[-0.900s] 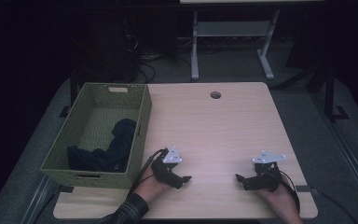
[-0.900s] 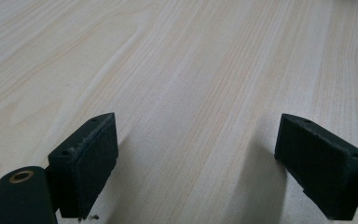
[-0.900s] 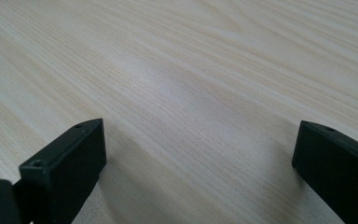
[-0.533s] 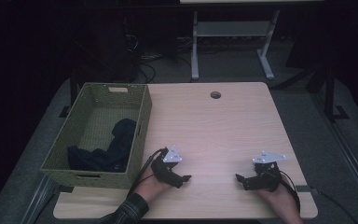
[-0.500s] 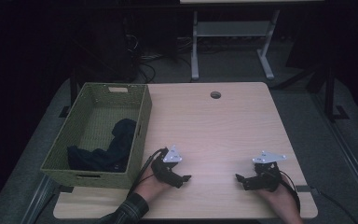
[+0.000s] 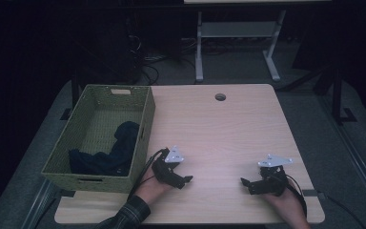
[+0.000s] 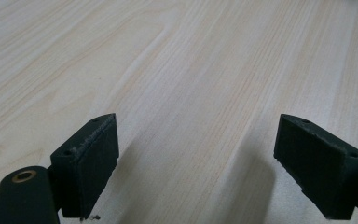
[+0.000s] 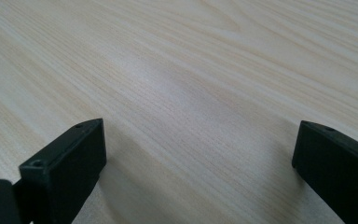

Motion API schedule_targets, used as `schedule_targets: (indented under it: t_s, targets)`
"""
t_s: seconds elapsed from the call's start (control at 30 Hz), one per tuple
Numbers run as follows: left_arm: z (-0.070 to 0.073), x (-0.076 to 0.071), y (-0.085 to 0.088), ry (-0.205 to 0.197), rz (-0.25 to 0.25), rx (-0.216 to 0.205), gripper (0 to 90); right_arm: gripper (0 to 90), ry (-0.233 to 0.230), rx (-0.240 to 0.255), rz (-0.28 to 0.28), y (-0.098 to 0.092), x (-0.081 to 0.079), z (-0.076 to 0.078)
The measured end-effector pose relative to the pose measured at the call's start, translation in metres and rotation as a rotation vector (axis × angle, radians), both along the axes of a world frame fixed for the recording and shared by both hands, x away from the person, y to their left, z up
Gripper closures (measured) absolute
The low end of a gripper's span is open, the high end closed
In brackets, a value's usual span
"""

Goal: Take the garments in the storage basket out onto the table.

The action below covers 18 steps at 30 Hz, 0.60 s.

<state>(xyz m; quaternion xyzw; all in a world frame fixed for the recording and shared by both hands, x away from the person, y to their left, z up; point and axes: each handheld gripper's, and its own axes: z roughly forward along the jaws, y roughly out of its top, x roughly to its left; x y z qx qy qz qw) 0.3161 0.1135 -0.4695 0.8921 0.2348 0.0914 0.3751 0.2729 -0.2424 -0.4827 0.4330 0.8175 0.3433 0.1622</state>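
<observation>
With both jaws wide and empty, I steer the left hand-held gripper (image 6: 187, 180) over the woven green basket's (image 6: 143, 125) rim to the dark blue cloth (image 6: 116, 151) inside, right hand-held gripper (image 6: 244, 182) resting on the light wooden counter (image 6: 228, 129).

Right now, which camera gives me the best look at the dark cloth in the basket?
The high view: the dark cloth lies bunched inside the green basket, near its front. Both gripper views look along open jaws at bare table wood.
</observation>
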Motion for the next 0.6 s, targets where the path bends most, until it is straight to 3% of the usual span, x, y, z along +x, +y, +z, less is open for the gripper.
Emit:
schedule_targets:
  t_s: [0.17, 0.6]
  targets:
    - [0.003, 0.001, 0.002, 0.023, 0.019, -0.043, 13.7, 2.5, 0.000, 0.000, 0.000, 0.000, 0.000, 0.000]
    - [0.013, 0.000, 0.003, 0.031, 0.014, -0.040, 13.6, 2.5, 0.000, 0.000, 0.000, 0.000, 0.000, 0.000]
